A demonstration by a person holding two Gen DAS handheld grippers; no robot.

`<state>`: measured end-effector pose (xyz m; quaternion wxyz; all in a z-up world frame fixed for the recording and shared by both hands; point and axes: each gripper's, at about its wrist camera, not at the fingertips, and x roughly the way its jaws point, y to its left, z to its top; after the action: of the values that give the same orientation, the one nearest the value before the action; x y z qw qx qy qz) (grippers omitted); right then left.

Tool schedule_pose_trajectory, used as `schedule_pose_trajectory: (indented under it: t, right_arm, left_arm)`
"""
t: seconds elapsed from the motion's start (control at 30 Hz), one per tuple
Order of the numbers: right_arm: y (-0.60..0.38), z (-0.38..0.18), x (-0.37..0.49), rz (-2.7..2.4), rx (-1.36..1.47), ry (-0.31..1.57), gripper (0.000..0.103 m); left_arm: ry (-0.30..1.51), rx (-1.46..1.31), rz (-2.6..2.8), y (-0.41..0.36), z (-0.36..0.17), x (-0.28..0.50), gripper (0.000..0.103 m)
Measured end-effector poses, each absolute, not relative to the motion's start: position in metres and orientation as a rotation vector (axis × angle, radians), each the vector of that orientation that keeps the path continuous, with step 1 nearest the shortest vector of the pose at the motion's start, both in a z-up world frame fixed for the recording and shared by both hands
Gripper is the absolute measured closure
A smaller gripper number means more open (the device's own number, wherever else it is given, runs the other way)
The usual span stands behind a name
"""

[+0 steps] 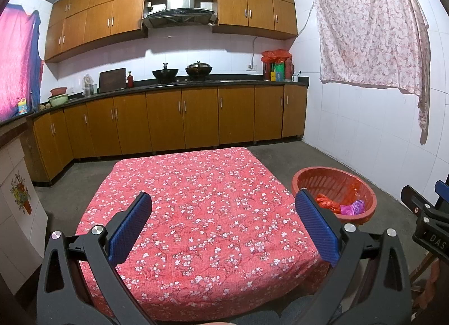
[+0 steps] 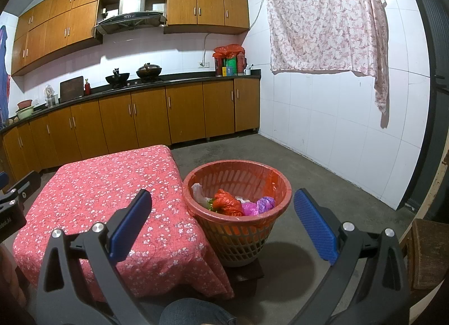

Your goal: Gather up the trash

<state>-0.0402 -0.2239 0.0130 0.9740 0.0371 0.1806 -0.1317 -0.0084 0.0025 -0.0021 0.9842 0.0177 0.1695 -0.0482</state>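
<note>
Left gripper (image 1: 223, 221): jaws spread wide, nothing between them, hanging over the near half of the surface (image 1: 196, 184), which is covered by a red floral cloth. Right gripper (image 2: 223, 219): jaws likewise spread and empty, framing the basket (image 2: 238, 182) from the near side. Basket is red, perforated, stands on the floor (image 2: 322, 173) just beside the surface's right edge. Trash (image 2: 227, 203) lies inside it: red bag, pink-purple bag, white plastic. Far side: cabinets (image 2: 148, 117) with stove; floral cloth (image 2: 322, 16) hangs on right wall.
</note>
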Motion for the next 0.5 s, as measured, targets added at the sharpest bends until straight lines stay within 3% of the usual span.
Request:
schedule_pose_trajectory:
  t: [0.5]
  right_arm:
    - [-0.2236,0.0111,-0.0399,-0.265,0.079,0.367,0.004]
  left_arm:
    - [0.340,0.042,-0.105,0.0020,-0.0047,-0.0083,0.002]
